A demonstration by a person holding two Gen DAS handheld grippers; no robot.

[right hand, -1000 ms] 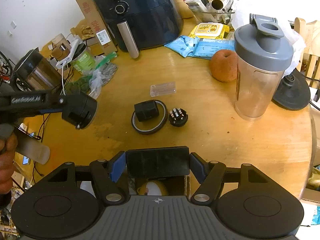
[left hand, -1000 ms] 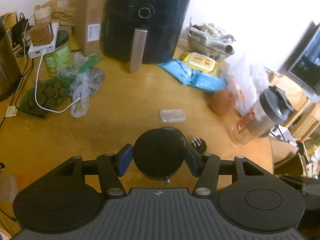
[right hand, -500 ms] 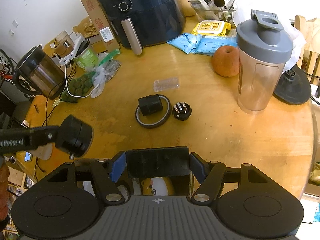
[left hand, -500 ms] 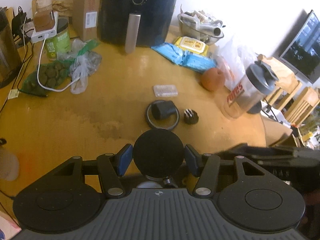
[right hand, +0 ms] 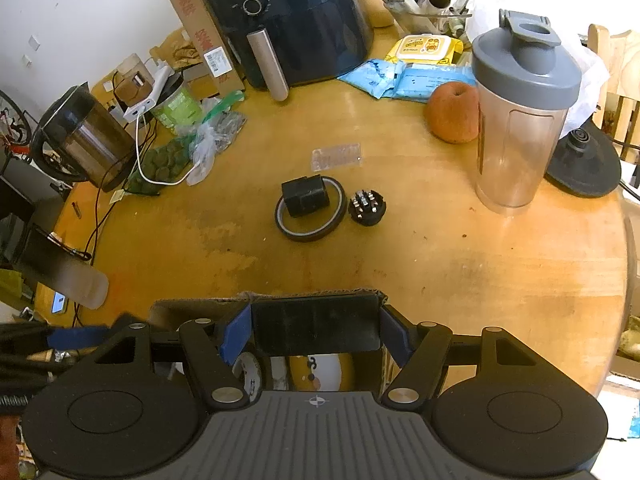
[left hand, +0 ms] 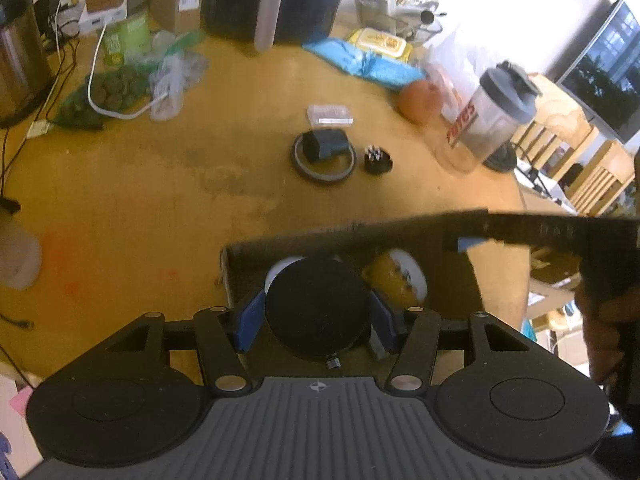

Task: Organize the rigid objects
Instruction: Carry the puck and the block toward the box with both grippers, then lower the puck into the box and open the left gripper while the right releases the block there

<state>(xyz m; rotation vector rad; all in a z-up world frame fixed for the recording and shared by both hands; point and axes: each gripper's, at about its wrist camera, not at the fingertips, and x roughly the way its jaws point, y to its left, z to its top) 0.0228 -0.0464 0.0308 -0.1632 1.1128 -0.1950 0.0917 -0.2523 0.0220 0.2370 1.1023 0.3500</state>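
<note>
A round black puck-shaped object (left hand: 318,312) sits pinched between the blue pads of the left hand-held gripper (left hand: 318,314), directly over the open top of a brown cardboard box (left hand: 256,248) at the near edge of the yellow wooden surface (left hand: 160,200). Inside the box, just beyond and to the right of the held object, lies a yellow-and-white rounded item (left hand: 400,276), with a white rounded item peeping out on the other side. The right hand-held gripper (right hand: 316,334) clamps a flat black rectangular block (right hand: 316,330) between its own blue pads, also above the box, whose far wall (right hand: 304,296) runs just ahead of its fingers; a roll of tape (right hand: 248,372) and the yellow-and-white item (right hand: 320,372) show below it. Farther ahead of both grippers, near the middle of the surface, a black ring of tape (right hand: 310,216) lies flat with a small black cube-shaped block (right hand: 306,196) resting inside and across its rim, and a small round black holder studded with metal bits (right hand: 366,208) sits just to the ring's right. Beyond those lies a clear flat plastic case (right hand: 336,156). To the right stand an orange-red apple (right hand: 452,114) and a clear shaker bottle with a grey lid (right hand: 520,112), close together. A large black air fryer (right hand: 296,16) stands at the far edge, with a steel kettle (right hand: 84,136) well off to the left.
</note>
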